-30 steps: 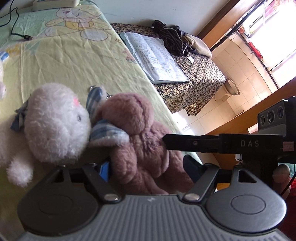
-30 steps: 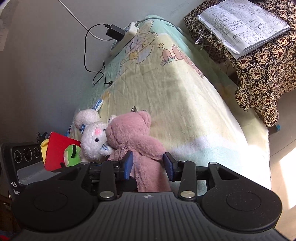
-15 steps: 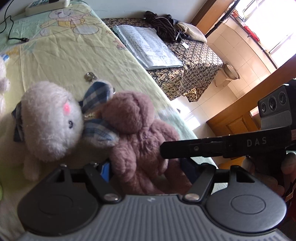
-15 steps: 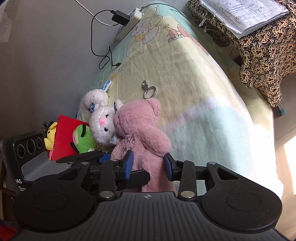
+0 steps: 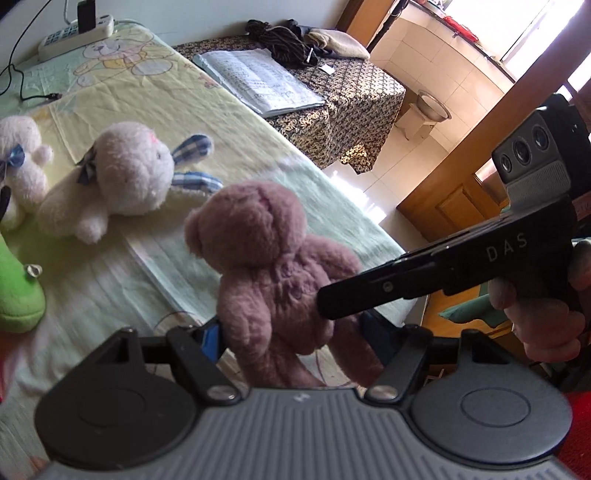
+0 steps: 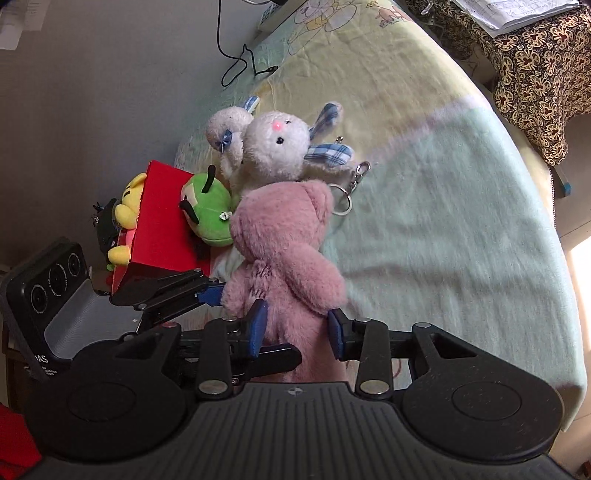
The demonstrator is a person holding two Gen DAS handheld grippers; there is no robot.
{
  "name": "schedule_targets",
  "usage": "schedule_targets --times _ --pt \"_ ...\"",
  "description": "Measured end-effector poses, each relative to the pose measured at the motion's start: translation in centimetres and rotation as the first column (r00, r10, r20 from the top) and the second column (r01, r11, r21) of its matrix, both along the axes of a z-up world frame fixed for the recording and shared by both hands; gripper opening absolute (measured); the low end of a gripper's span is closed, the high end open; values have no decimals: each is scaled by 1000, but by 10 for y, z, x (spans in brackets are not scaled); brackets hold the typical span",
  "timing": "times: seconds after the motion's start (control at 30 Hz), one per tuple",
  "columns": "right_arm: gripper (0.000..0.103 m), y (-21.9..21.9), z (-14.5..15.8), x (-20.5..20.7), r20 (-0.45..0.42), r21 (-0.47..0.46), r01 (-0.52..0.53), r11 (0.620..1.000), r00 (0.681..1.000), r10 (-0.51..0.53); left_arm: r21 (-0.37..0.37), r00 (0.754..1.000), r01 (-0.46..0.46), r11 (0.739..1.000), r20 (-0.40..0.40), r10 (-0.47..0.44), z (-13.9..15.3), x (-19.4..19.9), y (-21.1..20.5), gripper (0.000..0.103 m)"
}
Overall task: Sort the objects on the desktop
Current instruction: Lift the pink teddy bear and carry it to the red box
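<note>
- Tongs: right tongs [image 6: 295,330] clenched on fluffy pink plush bear [image 6: 286,254], lifting it clear for sorting.
- Left tongs [image 5: 291,334] straddle its legs; grip unclear.
- Red box [image 6: 157,221] beside it, probably the destination.

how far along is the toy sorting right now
Early on. Done: a yellow plush is already in the red box. In hand: both the left gripper and right gripper clamp the pink bear. Left: white bunny, small white plush, green plush.

At twelve o'clock I see an open notebook [image 5: 258,83] on a patterned tablecloth [image 5: 354,88]; at eleven, a power strip [image 5: 74,33] and black cable [image 5: 22,85].
</note>
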State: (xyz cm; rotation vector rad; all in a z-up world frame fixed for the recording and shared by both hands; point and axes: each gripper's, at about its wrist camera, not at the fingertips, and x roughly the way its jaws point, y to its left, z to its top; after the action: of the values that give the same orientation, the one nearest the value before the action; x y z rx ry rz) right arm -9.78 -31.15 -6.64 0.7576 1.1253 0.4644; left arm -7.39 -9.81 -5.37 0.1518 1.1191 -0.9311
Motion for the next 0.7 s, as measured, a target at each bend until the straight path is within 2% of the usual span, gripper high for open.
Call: schedule_targets --times 0.33,0.57,0.7 --pt "38 96 40 -4 115 5 -12 1000 993 11 -78 992 -35 996 119 44 45 -2 107 74" --pt "38 169 74 -4 222 19 -10 1000 975 5 -150 974 -45 988 211 77 79 0 190 74" --pt "38 198 95 -1 296 20 -9 1000 955 3 -195 956 -46 980 276 100 99 1 228 75"
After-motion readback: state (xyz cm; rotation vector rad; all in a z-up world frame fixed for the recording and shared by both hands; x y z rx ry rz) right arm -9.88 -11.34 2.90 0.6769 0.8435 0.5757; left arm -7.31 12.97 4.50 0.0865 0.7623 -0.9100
